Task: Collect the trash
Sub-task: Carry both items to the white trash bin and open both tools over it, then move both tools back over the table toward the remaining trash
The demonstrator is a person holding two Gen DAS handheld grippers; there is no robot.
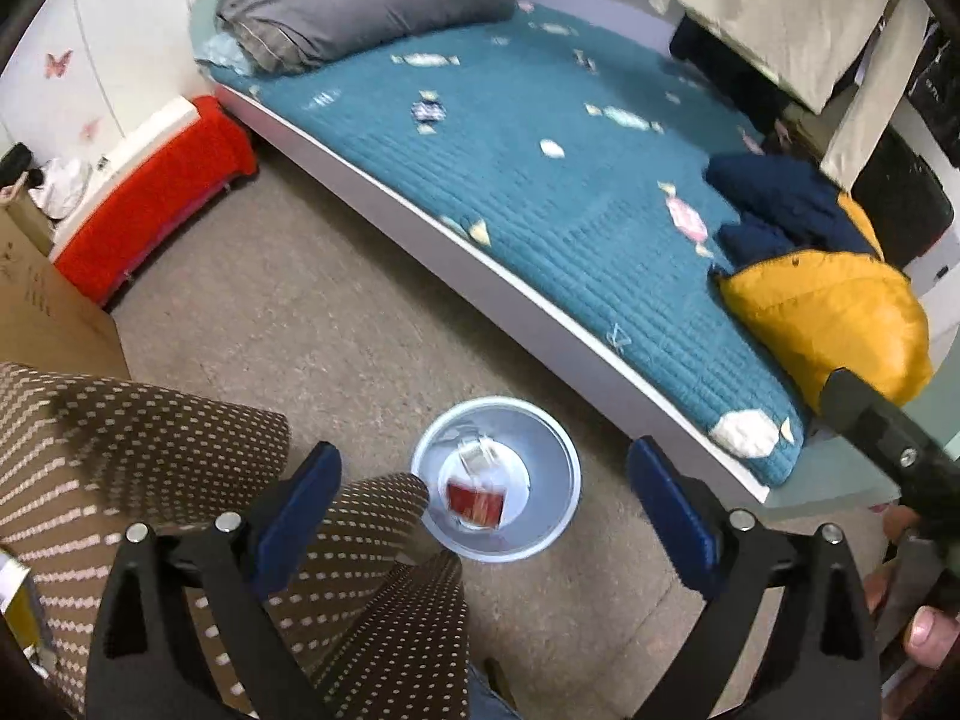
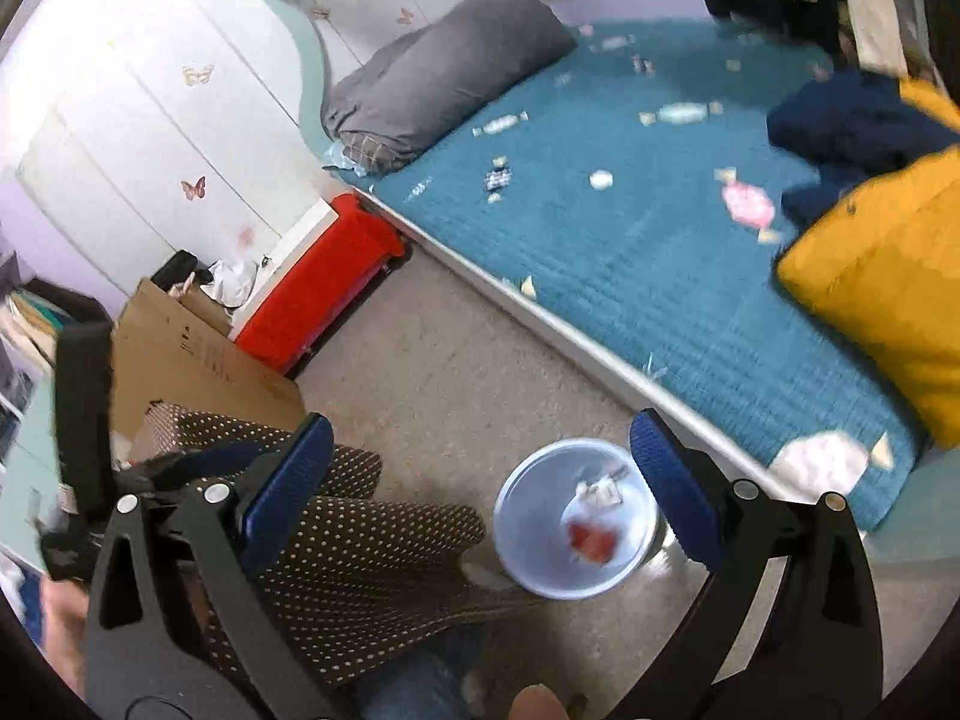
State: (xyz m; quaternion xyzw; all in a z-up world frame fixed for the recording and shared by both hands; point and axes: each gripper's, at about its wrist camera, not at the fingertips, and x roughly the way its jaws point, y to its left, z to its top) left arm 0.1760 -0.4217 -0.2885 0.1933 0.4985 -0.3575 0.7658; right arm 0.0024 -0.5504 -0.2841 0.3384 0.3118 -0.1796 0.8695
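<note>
Clearly, both hand-held grippers are spread wide and carry nothing: the left hand-held gripper (image 1: 483,516) and the right hand-held gripper (image 2: 480,495) hang above the floor, with the white bin (image 1: 561,456) below and between their blue pads. The bin stands on the carpet near the bed edge and it holds a red packet (image 1: 477,501) and a pale scrap.

The trash that remains lies on the teal bed cover (image 1: 540,192), well apart from the bin: a pink wrapper (image 1: 687,219) near the navy and yellow jacket (image 1: 834,306), a dark wrapper (image 1: 427,111) in the middle, several pale ones further away toward the grey pillow (image 1: 360,6), and a bigger white crumpled piece (image 1: 744,432) at the near right corner.

I think the main risk is in the picking. The wrappers are thin and flat on a soft quilted cover, so the pads may pinch the cloth together with a wrapper, or slide over it. A light wrapper may also slip out on the way and fall on the carpet beside the bin. The bin looks light; a knock from a pad or from the person's leg (image 1: 384,570) just beside it could tip it.
</note>
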